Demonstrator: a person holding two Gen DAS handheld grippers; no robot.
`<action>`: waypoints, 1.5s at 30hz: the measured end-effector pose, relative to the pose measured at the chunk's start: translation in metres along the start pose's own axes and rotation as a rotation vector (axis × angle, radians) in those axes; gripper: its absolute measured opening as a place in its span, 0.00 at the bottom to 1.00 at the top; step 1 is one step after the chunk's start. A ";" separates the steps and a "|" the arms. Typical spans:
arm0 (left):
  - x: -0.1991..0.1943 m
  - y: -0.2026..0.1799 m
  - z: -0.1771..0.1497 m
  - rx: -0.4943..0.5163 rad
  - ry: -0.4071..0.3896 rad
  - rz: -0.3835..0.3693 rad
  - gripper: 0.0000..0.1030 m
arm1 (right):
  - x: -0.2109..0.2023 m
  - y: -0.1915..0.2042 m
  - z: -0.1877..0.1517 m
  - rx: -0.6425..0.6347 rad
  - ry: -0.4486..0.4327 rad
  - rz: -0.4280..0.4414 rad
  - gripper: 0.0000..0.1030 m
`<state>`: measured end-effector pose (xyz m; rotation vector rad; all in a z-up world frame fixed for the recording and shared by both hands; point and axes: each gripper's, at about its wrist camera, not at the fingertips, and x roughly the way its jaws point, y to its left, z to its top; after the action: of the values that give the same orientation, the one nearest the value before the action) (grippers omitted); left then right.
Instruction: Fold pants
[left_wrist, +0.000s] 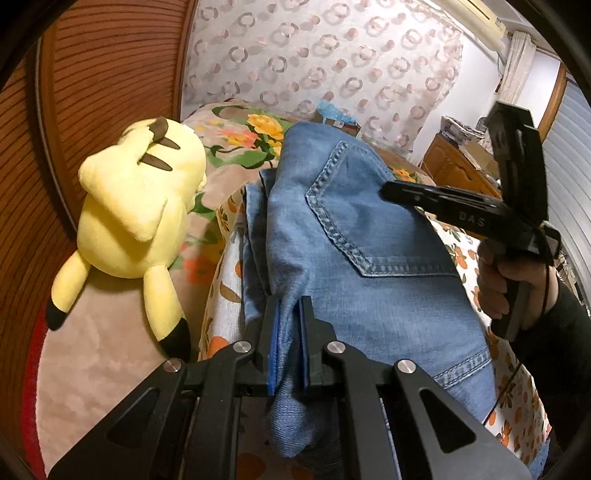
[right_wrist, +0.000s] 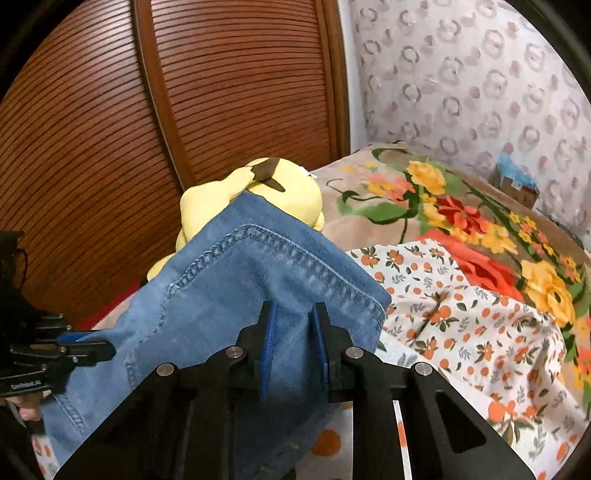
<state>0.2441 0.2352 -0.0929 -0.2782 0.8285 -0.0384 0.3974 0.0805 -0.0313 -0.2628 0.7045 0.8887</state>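
Both the left hand-held gripper (left_wrist: 287, 306) and right hand-held gripper (right_wrist: 293, 314) pinch the jeans (left_wrist: 362, 236) over the bed (right_wrist: 480, 332). Lower both corners together, level, keeping the fold edges aligned.

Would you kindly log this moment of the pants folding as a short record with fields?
garment: blue denim pants, partly folded, back pocket facing up
surface: bed with orange-print sheet over a floral blanket
left gripper: shut on a pinch of denim
right gripper: shut on denim near the stitched hem
bystander: yellow plush toy beside the pants, near the wooden slatted door
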 end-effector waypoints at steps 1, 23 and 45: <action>-0.004 -0.002 0.000 0.007 -0.010 0.008 0.11 | -0.007 0.003 0.000 0.007 -0.004 -0.002 0.20; -0.094 -0.101 -0.012 0.192 -0.238 0.015 0.76 | -0.211 0.060 -0.108 0.089 -0.149 -0.129 0.20; -0.149 -0.200 -0.062 0.283 -0.318 -0.010 0.79 | -0.340 0.113 -0.202 0.154 -0.295 -0.302 0.37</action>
<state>0.1124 0.0492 0.0263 -0.0191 0.4968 -0.1169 0.0724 -0.1582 0.0507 -0.0937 0.4408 0.5663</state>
